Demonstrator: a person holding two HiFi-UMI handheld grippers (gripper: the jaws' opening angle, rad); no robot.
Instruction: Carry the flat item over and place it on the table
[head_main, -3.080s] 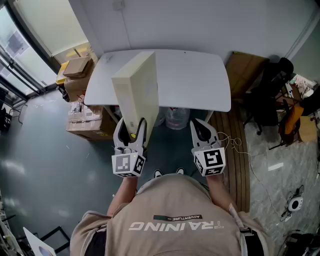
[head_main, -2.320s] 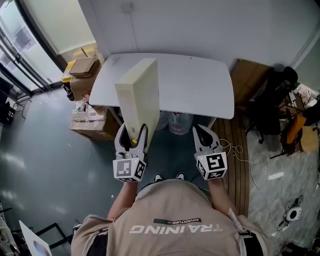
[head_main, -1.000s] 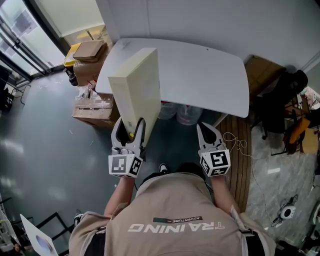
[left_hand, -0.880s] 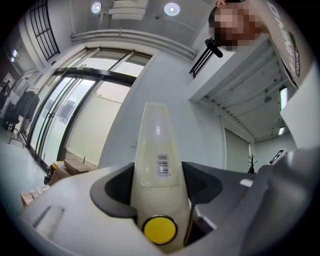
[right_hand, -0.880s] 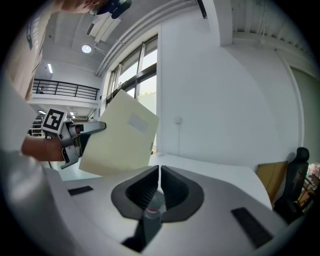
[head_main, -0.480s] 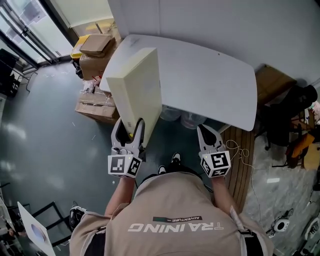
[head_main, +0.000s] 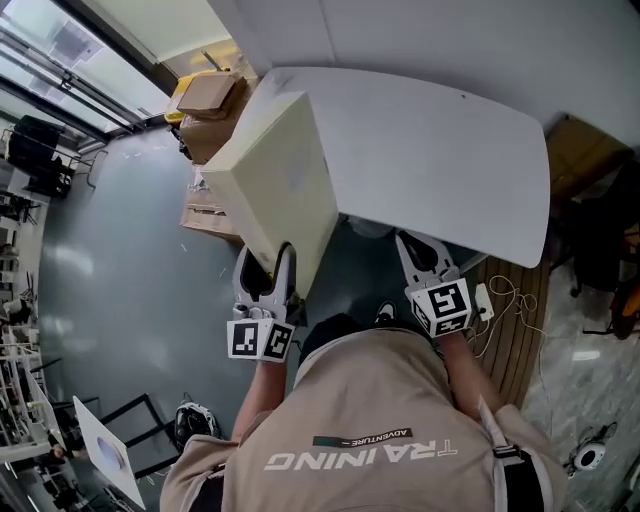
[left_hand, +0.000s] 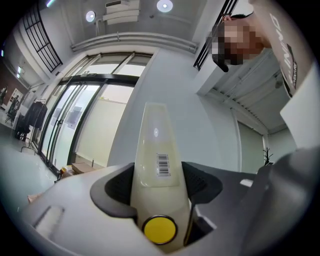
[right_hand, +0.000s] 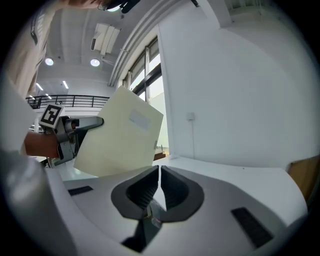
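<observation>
Cardboard boxes (head_main: 212, 98) sit on the grey floor (head_main: 130, 270) at the far left, beside the desk's left end. Next comes the flat item (head_main: 295, 185), a pale cream slab standing on edge in the air. Its long axis runs away from the person and angles left, and its far end shows over the near left corner of the white desk (head_main: 440, 140). Whether that end touches the desk cannot be told. Its broad face is turned to the right and carries a faint pale rectangular label. Its narrow edge faces the left gripper's camera and bears a small barcode sticker, with a round yellow disc low down.

The left gripper (head_main: 267, 263) points level along the slab. Its jaws are clenched on the near end, one dark pad pressed to each broad side.

Further right, the right gripper (head_main: 415, 250) points toward the desk's near edge, well apart from the item. Its jaws are closed together with nothing between them.
</observation>
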